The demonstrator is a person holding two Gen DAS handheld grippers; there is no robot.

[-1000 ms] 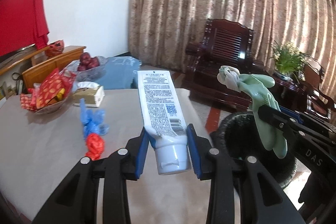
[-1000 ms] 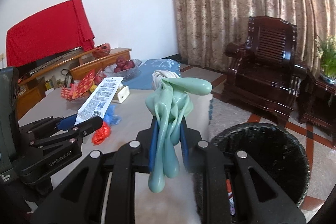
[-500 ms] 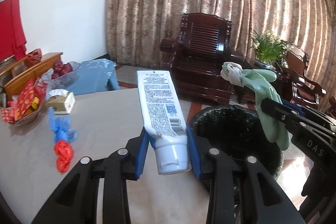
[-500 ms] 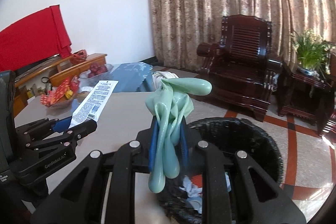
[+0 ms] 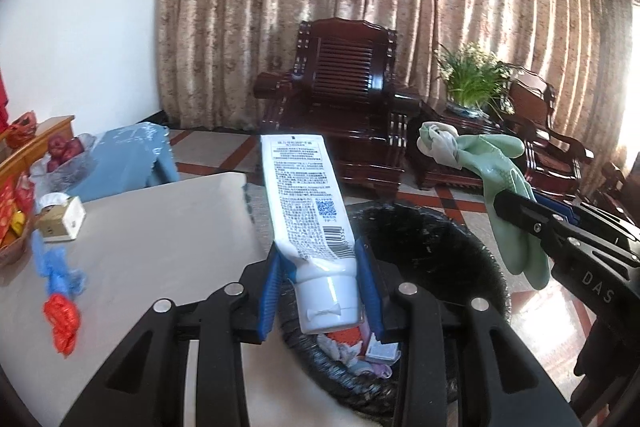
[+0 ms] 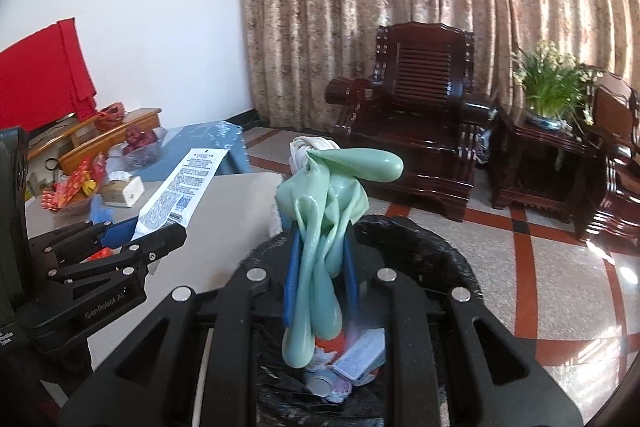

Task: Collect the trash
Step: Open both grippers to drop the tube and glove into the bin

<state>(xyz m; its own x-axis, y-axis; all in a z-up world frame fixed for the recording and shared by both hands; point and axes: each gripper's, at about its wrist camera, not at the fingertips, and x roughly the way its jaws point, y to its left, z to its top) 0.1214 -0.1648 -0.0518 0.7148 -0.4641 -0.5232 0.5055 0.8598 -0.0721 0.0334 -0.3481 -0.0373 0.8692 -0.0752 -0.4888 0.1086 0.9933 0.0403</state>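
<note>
Left gripper [image 5: 320, 283], jaws clamped on white printed plastic tube [image 5: 308, 211], long axis pointing away, near black round waste bin [image 5: 460, 259] rim; right gripper [image 6: 320, 275], jaws pinching limp mint-green rubber glove [image 6: 324, 227], directly above bin opening, nearer for release.

The left gripper [image 5: 320, 291] points forward and somewhat downward, its blue pads [image 5: 268, 287] pressed against a tube [image 5: 306, 211] at the cap end. The right gripper [image 6: 320, 279] sits alongside at a like tilt — jaws narrow, clamped on a glove [image 6: 324, 223]. Each gripper shows in the other's view, side by side, not touching.
</note>
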